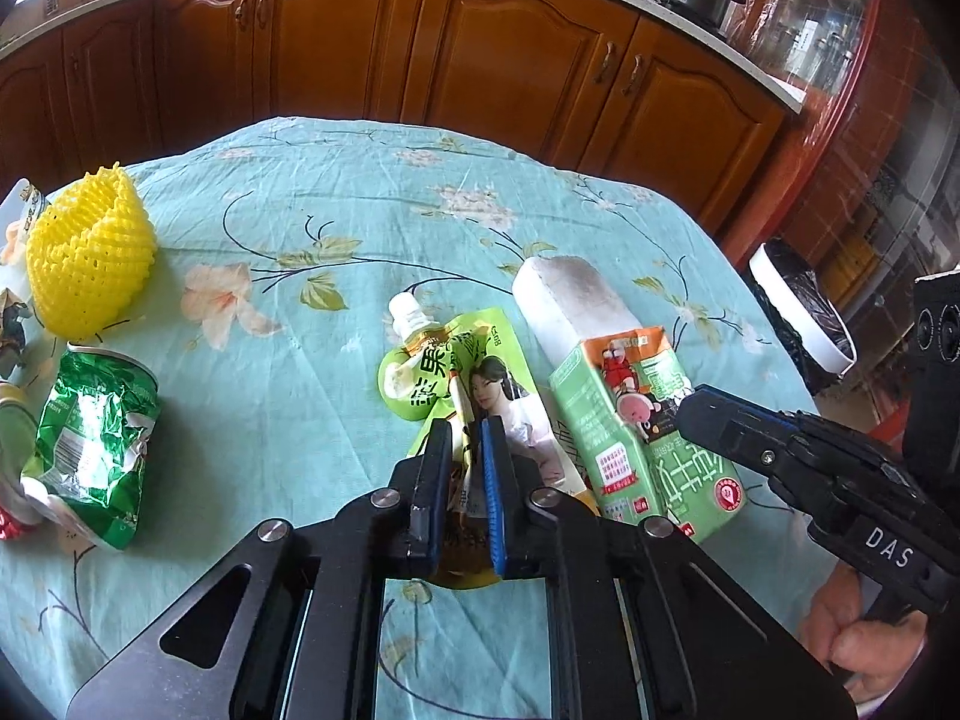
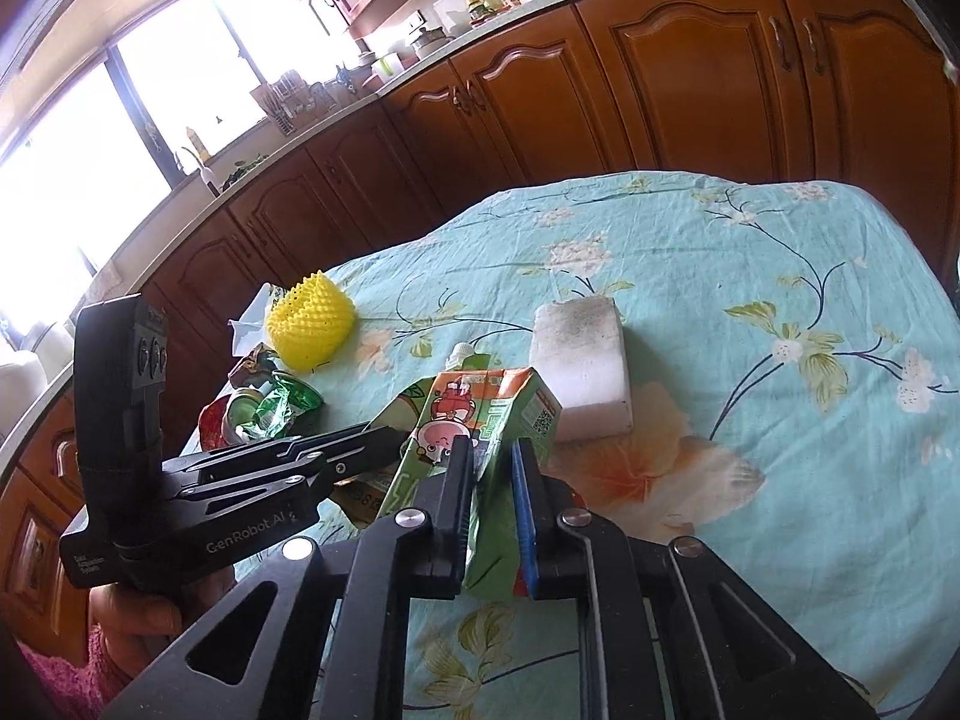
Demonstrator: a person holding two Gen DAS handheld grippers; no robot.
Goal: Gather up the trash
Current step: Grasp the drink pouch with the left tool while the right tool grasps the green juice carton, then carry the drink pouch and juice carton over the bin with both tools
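Now I'm pinching the printed pouch [image 1: 480,384] in my left tool [image 1: 467,426] and the green carton [image 2: 480,420] in my right tool [image 2: 489,450] on the surface [image 1: 336,204]; only the left view is showing the bin [image 1: 804,312].

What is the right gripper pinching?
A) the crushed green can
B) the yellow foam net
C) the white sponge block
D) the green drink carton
D: in the right wrist view the right gripper has its fingers squeezed on the green drink carton, while the white sponge block and the yellow foam net lie untouched on the tablecloth.
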